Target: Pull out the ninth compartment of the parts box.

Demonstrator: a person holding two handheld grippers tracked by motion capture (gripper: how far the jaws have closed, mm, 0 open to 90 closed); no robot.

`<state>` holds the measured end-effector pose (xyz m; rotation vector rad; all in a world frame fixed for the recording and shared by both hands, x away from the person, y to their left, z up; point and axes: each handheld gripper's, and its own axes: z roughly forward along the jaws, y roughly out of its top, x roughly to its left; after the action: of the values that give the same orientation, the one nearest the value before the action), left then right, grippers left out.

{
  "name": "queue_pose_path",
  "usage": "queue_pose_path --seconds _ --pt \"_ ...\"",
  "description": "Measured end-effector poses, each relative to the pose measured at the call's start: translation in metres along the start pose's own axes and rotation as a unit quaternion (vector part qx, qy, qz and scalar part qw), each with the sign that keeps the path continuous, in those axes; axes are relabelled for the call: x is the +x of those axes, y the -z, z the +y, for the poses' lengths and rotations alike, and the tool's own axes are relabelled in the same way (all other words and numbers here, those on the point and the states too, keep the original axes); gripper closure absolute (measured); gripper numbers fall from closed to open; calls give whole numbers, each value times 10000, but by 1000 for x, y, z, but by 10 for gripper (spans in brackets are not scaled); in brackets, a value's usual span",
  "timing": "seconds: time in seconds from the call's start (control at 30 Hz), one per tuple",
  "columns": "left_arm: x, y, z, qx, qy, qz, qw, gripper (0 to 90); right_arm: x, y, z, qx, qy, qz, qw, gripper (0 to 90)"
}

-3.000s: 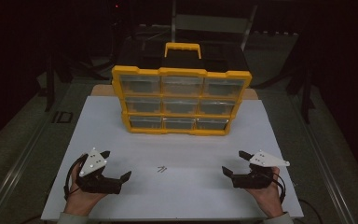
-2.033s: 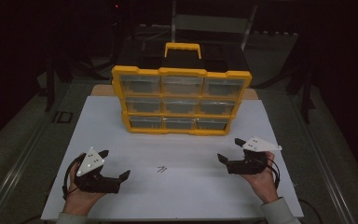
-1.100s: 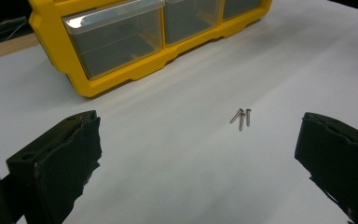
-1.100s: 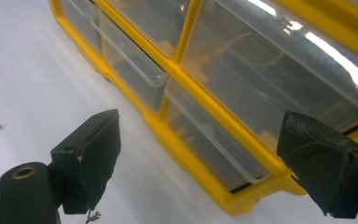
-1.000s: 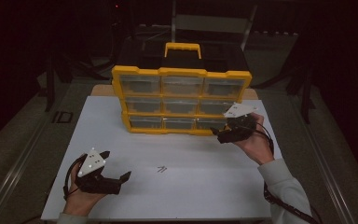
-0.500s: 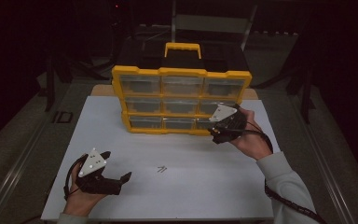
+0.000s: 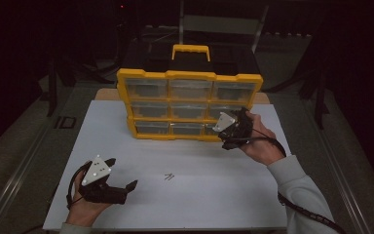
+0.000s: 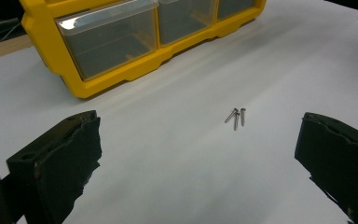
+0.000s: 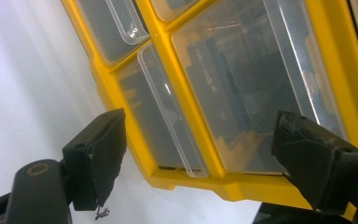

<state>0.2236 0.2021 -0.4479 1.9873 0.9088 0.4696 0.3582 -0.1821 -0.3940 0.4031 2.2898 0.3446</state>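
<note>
High view: your right gripper point(image 7: 224, 132) is up at the bottom-right drawer point(image 7: 214, 129) of the yellow organizer point(image 7: 190, 105), jaws wide apart w/ nothing between them yet. Right gripper view has the jaws straddling that clear drawer front point(image 9: 251, 107), close but not touching as far as I can tell. So the reach looks about done; grabbing and pulling the drawer are still to do.

Your left gripper point(image 7: 121, 187) sits low on the white mat point(image 7: 253, 195), jaws spread too, empty. Three small screws point(image 8: 236, 116) lie loose on the mat, well apart from the organizer and untouched; they prob. go in the drawer later.

Nothing blocks the drawer. All nine drawers look closed. Organizer's carry handle point(image 7: 191, 50) is up top, out of your way.
</note>
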Motion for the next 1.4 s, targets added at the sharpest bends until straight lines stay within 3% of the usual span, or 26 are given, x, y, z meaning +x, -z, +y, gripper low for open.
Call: queue_pose_path --seconds 0.33,0.5,0.73,1.03,1.4 --pt "-1 0 0 -6 6 -12 10000 10 4 -1 2 145 396 -417 9982 161" --pt "-1 0 0 11 -10 -27 10000 10 11 -3 4 260 742 -609 9950 162" --pt "-1 0 0 -3 -8 -30 10000 10 19 -6 6 349 1044 -792 9908 163" --pt "-1 0 0 13 -21 -43 10000 10 27 -11 4 442 1226 -1074 9856 168" --pt "-1 0 0 1 -7 -38 10000 10 38 -21 2 534 1384 -1076 9831 186"
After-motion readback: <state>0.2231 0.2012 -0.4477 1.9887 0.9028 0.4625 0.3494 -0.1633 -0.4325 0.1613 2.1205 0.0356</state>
